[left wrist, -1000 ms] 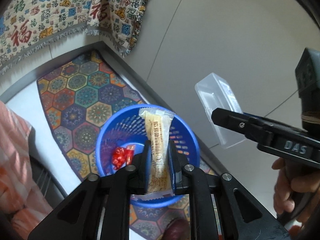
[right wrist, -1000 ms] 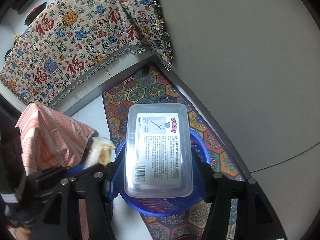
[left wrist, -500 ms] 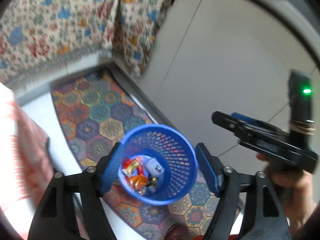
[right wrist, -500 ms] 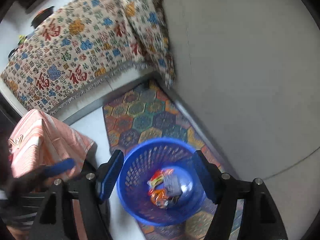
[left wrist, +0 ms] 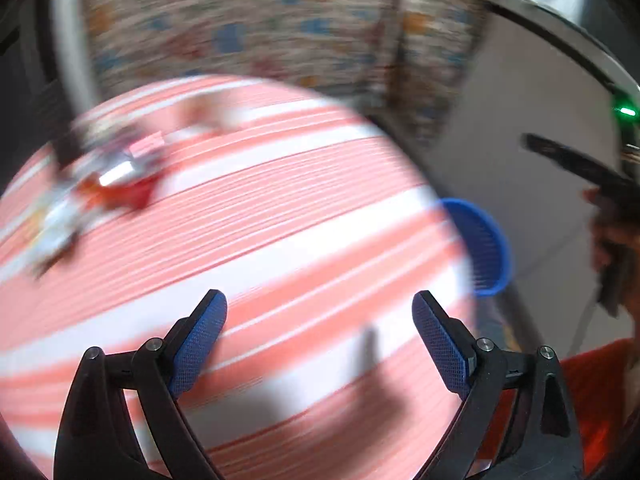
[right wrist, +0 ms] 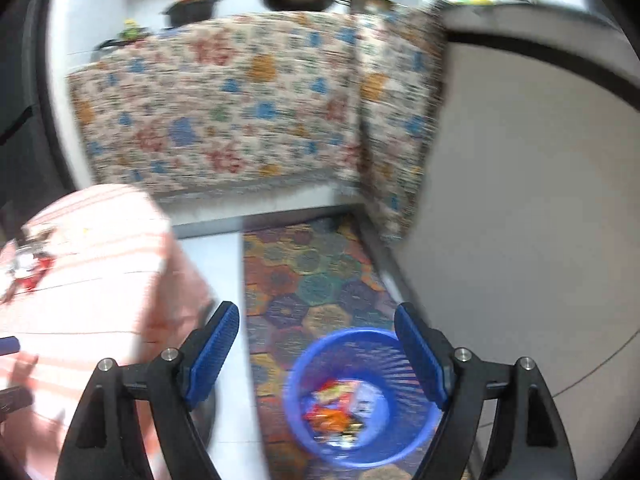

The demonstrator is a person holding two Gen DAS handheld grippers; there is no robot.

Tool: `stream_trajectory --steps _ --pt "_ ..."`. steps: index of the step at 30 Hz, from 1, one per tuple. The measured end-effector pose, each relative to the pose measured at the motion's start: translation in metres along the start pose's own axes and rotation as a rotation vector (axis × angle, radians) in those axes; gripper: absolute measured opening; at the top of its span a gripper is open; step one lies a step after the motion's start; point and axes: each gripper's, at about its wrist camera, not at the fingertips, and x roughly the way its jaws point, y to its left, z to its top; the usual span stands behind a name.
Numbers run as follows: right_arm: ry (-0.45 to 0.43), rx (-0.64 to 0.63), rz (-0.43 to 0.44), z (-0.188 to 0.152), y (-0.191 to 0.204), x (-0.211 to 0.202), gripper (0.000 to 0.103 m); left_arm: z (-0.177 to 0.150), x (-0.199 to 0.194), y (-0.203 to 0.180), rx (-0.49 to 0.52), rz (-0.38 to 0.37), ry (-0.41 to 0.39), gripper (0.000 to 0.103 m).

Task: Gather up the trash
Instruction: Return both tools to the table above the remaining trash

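Blue mesh-textured pads line both tools, and both are empty: the left gripper (left wrist: pixel 319 344), which a second ago pinched a long yellowish snack wrapper over the bin, now has its jaws opening wide with nothing between them; the right gripper (right wrist: pixel 318 354), which had carried a clear rectangular plastic box with a printed label, is likewise opening and bare (both pieces have been let go into the bin). That delivery looks finished, and the left view has swung away from the bin to the striped tablecloth (left wrist: pixel 280 240), which suggests the next pickup is starting.

Outward from the left jaws lies that cloth, soft, in salmon and white bands; at its far left sits a blurred cluster of remaining trash (left wrist: pixel 100 184), red and silvery, probably crinkled foil wrappers, too smeared to count. Beyond the table edge shows a slice of the blue basket (left wrist: pixel 486 252), and at far right the person's other hand with its tool.

Below the right jaws the basket (right wrist: pixel 420 428) stands on a hexagon-patterned rug (right wrist: pixel 312 280); it is round, ribbed and perforated plastic, holding red, orange and pale wrappers at the bottom. Behind hangs a fringed woven throw (right wrist: pixel 224 112), with dark pans on the counter above.
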Motion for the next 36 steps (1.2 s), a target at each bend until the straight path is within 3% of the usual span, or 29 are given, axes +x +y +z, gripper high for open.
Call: stream_trajectory --steps 6,9,15,21,27,36 --pt "0.010 -0.073 0.187 -0.014 0.124 -0.020 0.082 -0.030 -0.016 0.092 -0.098 0.168 -0.019 0.094" --pt "0.097 -0.154 0.302 -0.037 0.198 -0.017 0.082 -0.040 -0.011 0.125 -0.122 0.225 -0.013 0.094" --pt "0.197 -0.251 0.347 -0.055 0.294 0.001 0.082 -0.041 -0.006 0.163 -0.153 0.256 -0.010 0.098" --pt "0.198 -0.274 0.288 -0.054 0.333 0.026 0.085 -0.034 0.000 0.188 -0.195 0.269 -0.021 0.103" --pt "0.186 -0.264 0.276 -0.056 0.335 0.031 0.092 -0.035 0.000 0.189 -0.197 0.269 -0.021 0.103" --pt "0.187 -0.269 0.265 -0.055 0.340 0.036 0.093 -0.034 0.000 0.188 -0.199 0.268 -0.022 0.103"
